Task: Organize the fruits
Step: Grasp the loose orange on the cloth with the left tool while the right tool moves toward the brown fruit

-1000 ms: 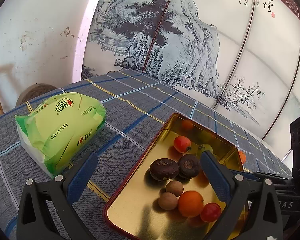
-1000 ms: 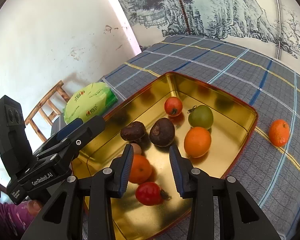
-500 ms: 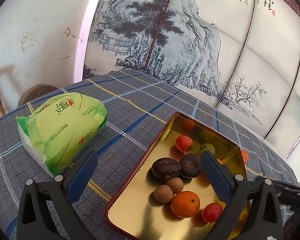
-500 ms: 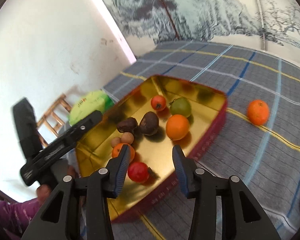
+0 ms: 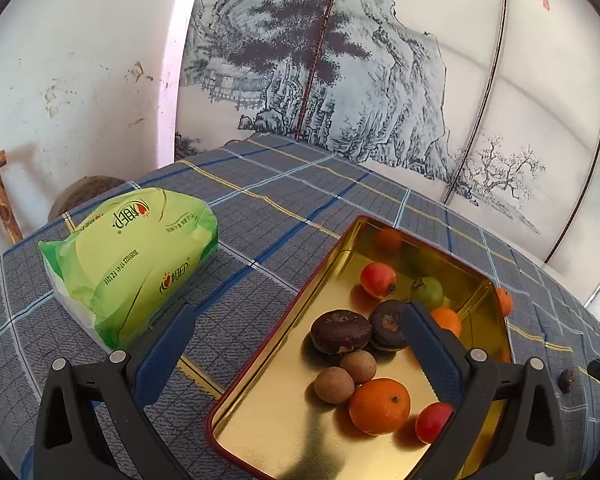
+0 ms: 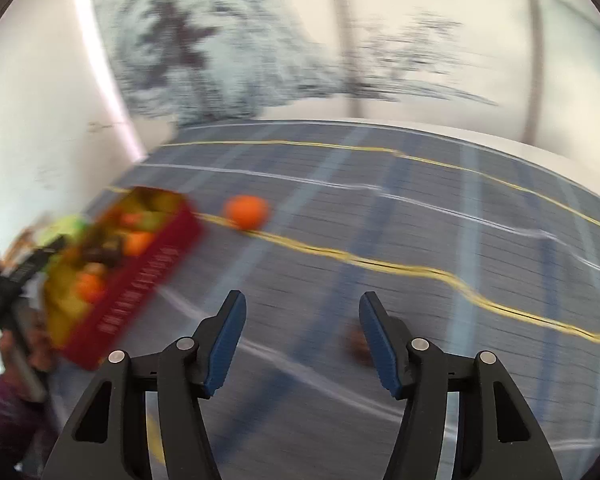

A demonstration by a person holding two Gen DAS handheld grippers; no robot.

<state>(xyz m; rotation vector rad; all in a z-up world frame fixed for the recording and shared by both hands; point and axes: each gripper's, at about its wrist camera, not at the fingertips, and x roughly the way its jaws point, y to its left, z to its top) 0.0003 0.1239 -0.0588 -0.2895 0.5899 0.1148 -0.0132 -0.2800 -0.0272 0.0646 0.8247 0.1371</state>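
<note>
While the gold tray (image 5: 342, 240) is sitting on the checked tablecloth (image 6: 440, 240) already holding most of the fruit, two pieces are lying outside it — an orange (image 6: 247, 211) beside the tray's far corner and a small dark fruit (image 6: 356, 347), blurred, nearer by. Right gripper (image 6: 302, 340) is opening, nothing between its jaws; the dark fruit is lying just ahead, touching the inner edge of its right finger in view, so this hand is nearer. Left gripper (image 5: 296, 344) is hovering spread wide and empty over the tray's edge.
</note>
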